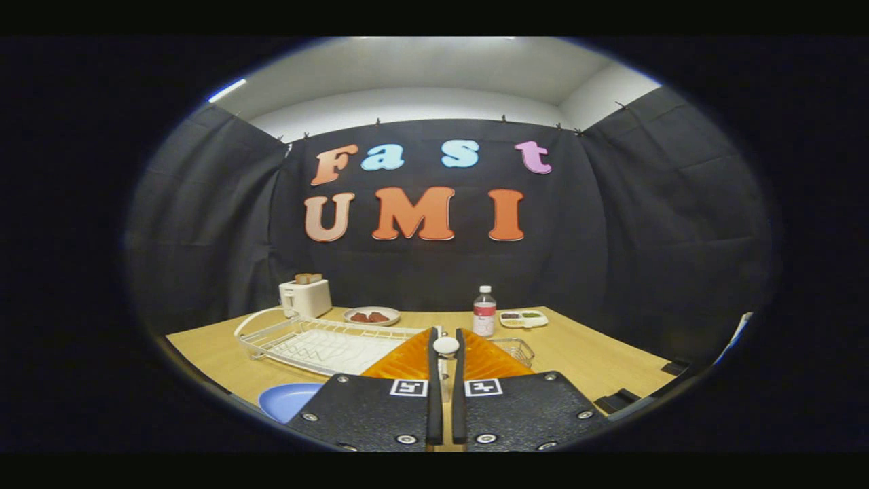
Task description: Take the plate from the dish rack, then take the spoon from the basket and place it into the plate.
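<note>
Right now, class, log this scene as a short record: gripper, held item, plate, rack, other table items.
gripper: fingers nearly closed, pinching a spoon
spoon: white bowl end showing between the fingertips
plate: blue, on the wooden table, nearer than the rack
dish rack: white wire, no dishes in it
behind: toaster, bottle, basket

Single fisheye camera rides on claw (445,346), looks forward along fingers, level, low over near edge of table (584,356). Faces booth back wall across tabletop. Dish rack (319,343) close ahead; toaster (305,297), bottle (484,312) far across table.
</note>
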Demonstrator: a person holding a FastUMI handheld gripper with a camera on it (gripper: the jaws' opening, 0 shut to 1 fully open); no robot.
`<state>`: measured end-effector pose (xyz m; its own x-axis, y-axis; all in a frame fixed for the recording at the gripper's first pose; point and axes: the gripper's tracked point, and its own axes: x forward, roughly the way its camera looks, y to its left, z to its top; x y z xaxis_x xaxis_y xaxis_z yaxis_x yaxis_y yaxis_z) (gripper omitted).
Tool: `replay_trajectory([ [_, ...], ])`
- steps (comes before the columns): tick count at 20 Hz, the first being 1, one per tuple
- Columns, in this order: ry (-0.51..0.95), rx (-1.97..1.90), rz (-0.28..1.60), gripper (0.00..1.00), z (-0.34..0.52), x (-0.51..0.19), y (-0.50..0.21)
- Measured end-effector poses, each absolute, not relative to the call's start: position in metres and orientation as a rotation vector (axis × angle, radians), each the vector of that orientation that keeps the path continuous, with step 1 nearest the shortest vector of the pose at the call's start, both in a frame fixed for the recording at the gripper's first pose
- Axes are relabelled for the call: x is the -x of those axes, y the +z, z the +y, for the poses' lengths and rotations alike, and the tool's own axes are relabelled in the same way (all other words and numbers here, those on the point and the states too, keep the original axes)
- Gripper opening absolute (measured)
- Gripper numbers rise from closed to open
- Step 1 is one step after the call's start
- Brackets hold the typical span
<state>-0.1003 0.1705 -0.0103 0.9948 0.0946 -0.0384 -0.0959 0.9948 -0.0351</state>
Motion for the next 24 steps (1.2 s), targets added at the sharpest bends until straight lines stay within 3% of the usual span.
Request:
replay_trajectory([
  [10,0.291,0.022,0.107,0.05,0.258,0.142,-0.056],
  [24,0.388,0.017,0.199,0.09,0.301,0.145,-0.122],
])
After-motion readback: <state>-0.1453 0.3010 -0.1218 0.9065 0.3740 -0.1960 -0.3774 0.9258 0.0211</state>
